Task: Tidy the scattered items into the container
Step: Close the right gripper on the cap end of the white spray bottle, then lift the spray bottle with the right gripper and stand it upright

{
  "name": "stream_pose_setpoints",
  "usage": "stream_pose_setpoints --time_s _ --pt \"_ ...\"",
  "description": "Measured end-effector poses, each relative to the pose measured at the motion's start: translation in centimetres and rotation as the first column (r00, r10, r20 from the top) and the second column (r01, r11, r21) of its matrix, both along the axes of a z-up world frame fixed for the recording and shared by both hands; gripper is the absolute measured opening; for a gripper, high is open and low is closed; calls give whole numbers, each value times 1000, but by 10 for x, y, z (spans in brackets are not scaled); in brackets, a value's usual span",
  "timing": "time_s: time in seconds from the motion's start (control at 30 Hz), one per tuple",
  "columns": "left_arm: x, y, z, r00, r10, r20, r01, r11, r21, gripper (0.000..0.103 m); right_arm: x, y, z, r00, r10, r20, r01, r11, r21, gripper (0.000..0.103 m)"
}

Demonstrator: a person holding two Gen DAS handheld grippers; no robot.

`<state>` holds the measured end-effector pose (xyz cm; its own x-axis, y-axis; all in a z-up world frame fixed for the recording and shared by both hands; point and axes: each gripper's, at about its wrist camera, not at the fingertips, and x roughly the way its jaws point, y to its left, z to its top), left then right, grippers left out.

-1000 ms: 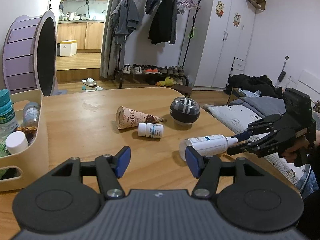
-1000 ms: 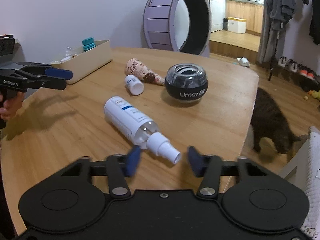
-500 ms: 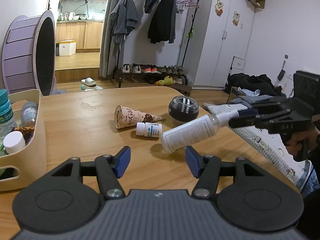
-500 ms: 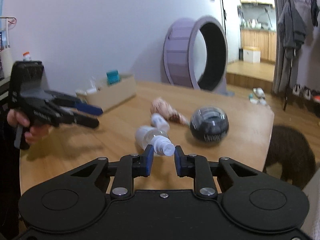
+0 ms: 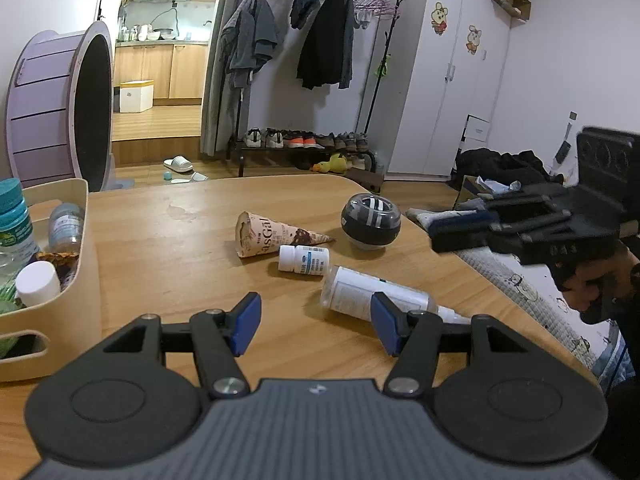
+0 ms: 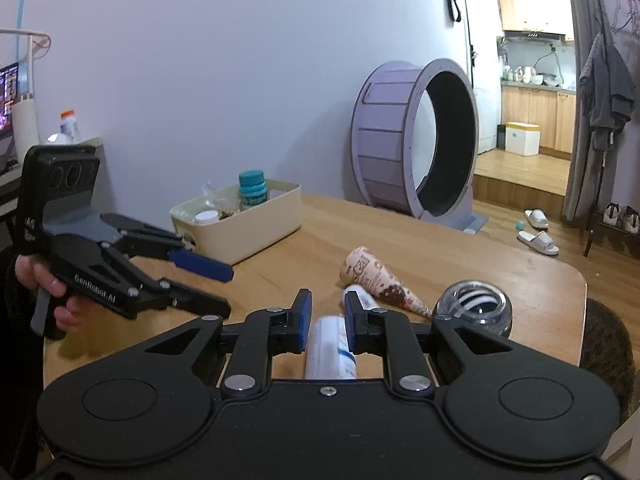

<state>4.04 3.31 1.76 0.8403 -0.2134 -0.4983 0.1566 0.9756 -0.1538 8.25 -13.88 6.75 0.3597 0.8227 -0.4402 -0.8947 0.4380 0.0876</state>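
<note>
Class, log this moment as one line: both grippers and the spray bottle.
left gripper open, empty | right gripper shut, empty | spray bottle lying on table, unheld

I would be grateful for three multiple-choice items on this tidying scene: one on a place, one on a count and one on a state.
1. Where is the small white pill bottle?
A. on the floor
B. on the table, beside the paper cone
C. on the shoe rack

2. How many items lie loose on the table, outside the cream container?
A. two
B. four
C. six

3. How is the left claw?
A. open and empty
B. shut on the cone
C. shut on the pill bottle

Answers:
1 B, it lies on the wood just in front of the cone.
2 B, they are the cone, the pill bottle, the spray bottle and the gyro ball.
3 A, its blue pads stand apart with nothing between them.
</note>
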Motion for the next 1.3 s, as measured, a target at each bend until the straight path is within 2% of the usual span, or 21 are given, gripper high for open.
stream_pose_setpoints --time_s 0.03,0.2,0.3,0.37,0.57,0.63,0.7,0.77,0.93,1.17,1.3 --pt "0 1 0 1000 1 -1 -1 1000 -1 59 -1 -3 -1 1000 -5 -7 4 1000 -13 20" --pt "0 0 -2 1000 -16 -7 16 1000 3 59 -7 -12 -16 999 -7 -33 4 996 -92 43" --pt "0 -4 -4 999 -31 -11 31 999 14 59 -13 -12 -25 999 12 -49 -18 991 -130 52" --pt "0 -5 -5 999 -34 -14 35 999 17 59 -17 -10 -30 998 23 -55 -31 988 -149 54" --pt "1 -7 -6 999 -36 -18 37 999 18 59 -25 -1 -43 996 51 -71 -64 979 -195 54" --pt "1 -6 -6 999 -36 -18 36 999 19 59 -25 0 -48 995 56 -81 -72 976 -207 51" --pt "0 -4 -6 999 -36 -17 36 999 19 59 -24 1 -50 996 54 -77 -69 974 -216 27" --pt "0 -3 -6 999 -35 -18 35 999 18 60 -23 1 -51 996 46 -70 -60 974 -218 22" --pt "-2 -3 -6 999 -35 -14 35 999 15 60 -26 0 -44 999 40 -23 -44 979 -200 22" --pt "-2 -2 -5 999 -31 -11 31 999 9 60 -36 -2 0 994 30 104 -23 997 -68 21" --pt "-1 -1 -5 999 -31 -12 32 999 7 60 -35 14 8 992 42 118 -39 999 -29 21"
